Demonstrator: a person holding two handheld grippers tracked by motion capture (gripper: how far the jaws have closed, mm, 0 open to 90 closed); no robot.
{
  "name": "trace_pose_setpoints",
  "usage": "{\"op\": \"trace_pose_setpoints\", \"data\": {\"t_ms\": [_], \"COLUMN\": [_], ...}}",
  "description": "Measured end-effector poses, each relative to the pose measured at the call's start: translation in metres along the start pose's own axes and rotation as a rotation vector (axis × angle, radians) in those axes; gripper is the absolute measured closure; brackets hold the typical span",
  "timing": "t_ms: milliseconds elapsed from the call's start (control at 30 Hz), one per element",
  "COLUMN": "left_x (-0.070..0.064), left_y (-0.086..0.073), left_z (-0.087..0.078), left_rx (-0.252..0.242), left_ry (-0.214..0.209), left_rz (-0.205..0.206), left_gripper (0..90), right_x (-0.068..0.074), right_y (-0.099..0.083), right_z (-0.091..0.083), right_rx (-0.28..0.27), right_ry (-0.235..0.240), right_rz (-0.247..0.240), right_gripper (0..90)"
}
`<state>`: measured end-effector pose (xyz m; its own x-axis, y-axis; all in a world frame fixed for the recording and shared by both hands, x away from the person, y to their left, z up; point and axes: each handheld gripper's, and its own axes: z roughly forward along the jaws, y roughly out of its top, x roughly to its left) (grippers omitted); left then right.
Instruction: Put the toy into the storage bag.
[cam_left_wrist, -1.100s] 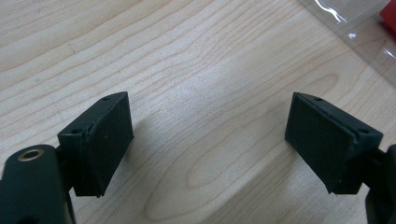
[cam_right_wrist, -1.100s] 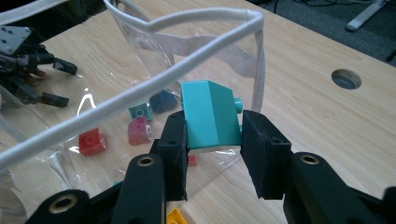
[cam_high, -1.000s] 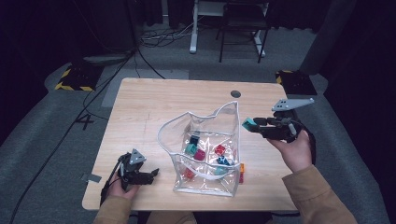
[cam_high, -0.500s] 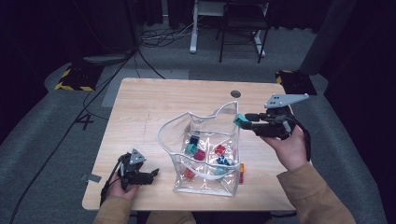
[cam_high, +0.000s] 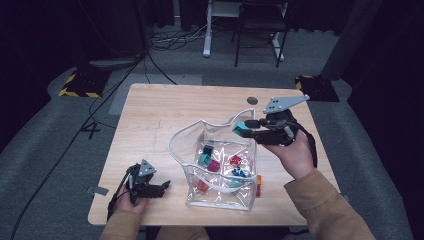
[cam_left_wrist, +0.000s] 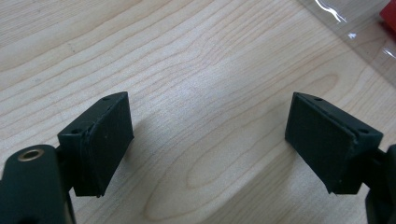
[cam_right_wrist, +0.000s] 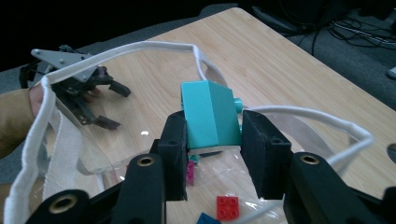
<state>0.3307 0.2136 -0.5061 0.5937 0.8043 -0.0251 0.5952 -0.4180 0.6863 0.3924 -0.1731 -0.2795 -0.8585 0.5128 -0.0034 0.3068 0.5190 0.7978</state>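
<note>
A clear plastic bag with a white rim stands open in the middle of the wooden table, with several coloured bricks inside. My right gripper is shut on a teal brick and holds it over the bag's right rim. In the right gripper view the teal brick sits between the black pads above the bag's mouth. My left gripper rests open near the table's front left, with bare wood between its pads.
A red and orange brick lies just outside the bag's right side. A small round hole marks the table's far right. Cables, a chair and a desk base stand on the floor beyond the table.
My right gripper has carried the teal brick leftward, from beside the bag to over its right rim. The left gripper has stayed put.
</note>
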Motion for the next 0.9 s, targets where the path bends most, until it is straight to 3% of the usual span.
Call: {"op": "trace_pose_setpoints", "data": {"t_ms": [333, 900], "left_x": [0.000, 0.000], "left_y": [0.000, 0.000], "left_z": [0.000, 0.000], "left_rx": [-0.002, -0.002], "left_ry": [0.002, 0.002], "left_rz": [-0.001, 0.000], "left_gripper": [15.5, 15.4], "right_x": [0.013, 0.028], "right_y": [0.015, 0.017], "right_z": [0.024, 0.070], "right_rx": [0.047, 0.208], "right_ry": [0.054, 0.116], "right_rz": [-0.035, -0.083], "right_gripper": [62.0, 61.9]}}
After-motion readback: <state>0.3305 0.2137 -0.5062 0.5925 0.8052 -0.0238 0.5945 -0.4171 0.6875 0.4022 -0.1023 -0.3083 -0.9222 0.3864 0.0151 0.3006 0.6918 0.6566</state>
